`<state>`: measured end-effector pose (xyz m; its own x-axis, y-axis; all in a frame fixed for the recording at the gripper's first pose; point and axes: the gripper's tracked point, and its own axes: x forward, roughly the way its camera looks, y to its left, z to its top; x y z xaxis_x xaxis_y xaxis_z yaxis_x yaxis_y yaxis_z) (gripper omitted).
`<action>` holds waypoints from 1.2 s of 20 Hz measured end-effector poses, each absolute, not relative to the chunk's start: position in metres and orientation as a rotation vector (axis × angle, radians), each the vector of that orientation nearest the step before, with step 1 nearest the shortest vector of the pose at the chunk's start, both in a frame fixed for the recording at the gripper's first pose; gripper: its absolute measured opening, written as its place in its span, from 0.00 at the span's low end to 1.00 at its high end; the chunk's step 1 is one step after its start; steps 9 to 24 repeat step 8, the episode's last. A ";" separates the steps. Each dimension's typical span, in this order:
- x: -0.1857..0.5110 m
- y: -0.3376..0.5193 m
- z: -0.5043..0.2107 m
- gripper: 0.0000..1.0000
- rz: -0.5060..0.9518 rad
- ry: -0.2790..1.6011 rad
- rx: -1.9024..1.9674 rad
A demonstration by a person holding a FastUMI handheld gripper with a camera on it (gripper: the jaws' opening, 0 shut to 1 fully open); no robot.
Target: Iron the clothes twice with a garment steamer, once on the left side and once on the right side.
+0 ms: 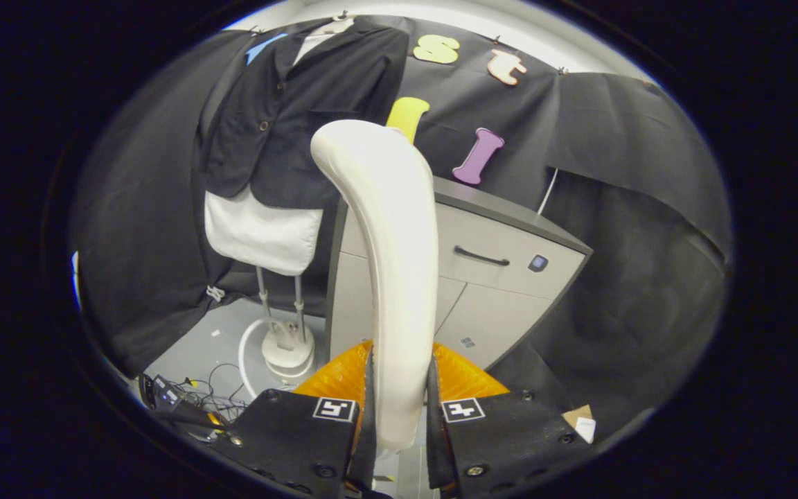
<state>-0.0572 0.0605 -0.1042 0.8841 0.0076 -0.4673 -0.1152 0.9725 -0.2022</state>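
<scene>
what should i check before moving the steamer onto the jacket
1. Tongs shut on steamer handle, a finger on each side: ok.
2. Handle upright between the fingers: ok.
3. Black jacket hanging over the white form, beyond the handle: ok.
4. Steamer in contact with jacket: not ok, it is apart.
5. Steam coming out: cannot tell.
6. Cabinet close beside the form; room to swing: cannot tell.

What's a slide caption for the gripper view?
Gripper shut on the white steamer handle, held up ahead of the dark jacket hanging beside a grey cabinet.
</scene>
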 end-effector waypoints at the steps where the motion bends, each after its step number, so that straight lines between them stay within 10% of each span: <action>1: -0.058 0.055 -0.103 0.32 0.061 0.484 -0.223; 24: -0.061 0.023 -0.083 0.32 0.027 0.455 -0.181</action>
